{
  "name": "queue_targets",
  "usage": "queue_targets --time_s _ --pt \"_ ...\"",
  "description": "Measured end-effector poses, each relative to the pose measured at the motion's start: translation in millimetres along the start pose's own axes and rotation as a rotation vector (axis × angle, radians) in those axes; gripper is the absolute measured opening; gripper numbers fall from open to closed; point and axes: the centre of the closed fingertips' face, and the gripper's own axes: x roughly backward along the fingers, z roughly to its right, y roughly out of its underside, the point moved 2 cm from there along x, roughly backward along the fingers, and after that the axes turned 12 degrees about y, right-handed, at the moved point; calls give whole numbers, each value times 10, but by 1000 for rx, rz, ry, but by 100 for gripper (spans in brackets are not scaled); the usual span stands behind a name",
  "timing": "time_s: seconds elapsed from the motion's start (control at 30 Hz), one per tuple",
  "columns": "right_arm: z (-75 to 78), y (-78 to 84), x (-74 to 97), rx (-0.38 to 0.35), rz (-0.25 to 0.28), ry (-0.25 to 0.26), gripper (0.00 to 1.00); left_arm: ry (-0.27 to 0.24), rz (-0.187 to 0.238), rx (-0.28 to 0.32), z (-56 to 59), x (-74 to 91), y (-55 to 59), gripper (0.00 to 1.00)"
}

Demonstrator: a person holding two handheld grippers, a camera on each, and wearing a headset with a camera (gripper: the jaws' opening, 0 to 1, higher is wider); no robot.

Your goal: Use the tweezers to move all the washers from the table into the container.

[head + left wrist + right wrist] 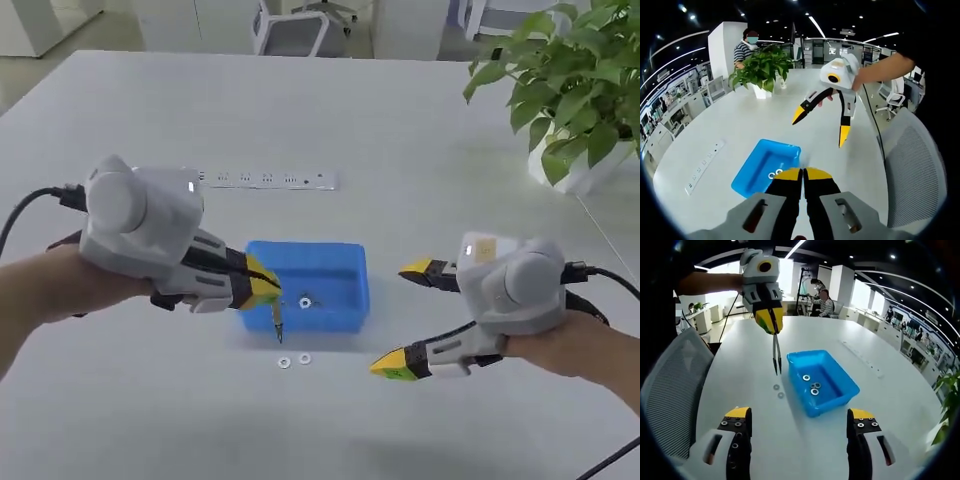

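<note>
My left gripper (265,283) is shut on thin metal tweezers (277,322) that point down at the table. Their tips hang just above and left of two small washers (294,359) lying in front of the blue container (345,262). The right gripper view shows the tweezers (776,356) over those washers (778,390), with three more washers (813,386) inside the container (840,390). To the right of the container, my right gripper (400,318) stands open and holds nothing. In the left gripper view the shut jaws sit beside the container (757,170).
A white power strip (265,179) lies behind the container. A potted plant (570,95) stands at the table's far right. A mesh office chair (675,375) sits at the near edge. People stand in the office background (746,47).
</note>
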Motion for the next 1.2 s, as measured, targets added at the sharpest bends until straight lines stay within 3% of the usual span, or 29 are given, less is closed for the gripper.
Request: queue_targets --time_s 1.2 --pt "-109 128 -9 -23 -18 -5 77 42 -20 0 68 -244 222 5"
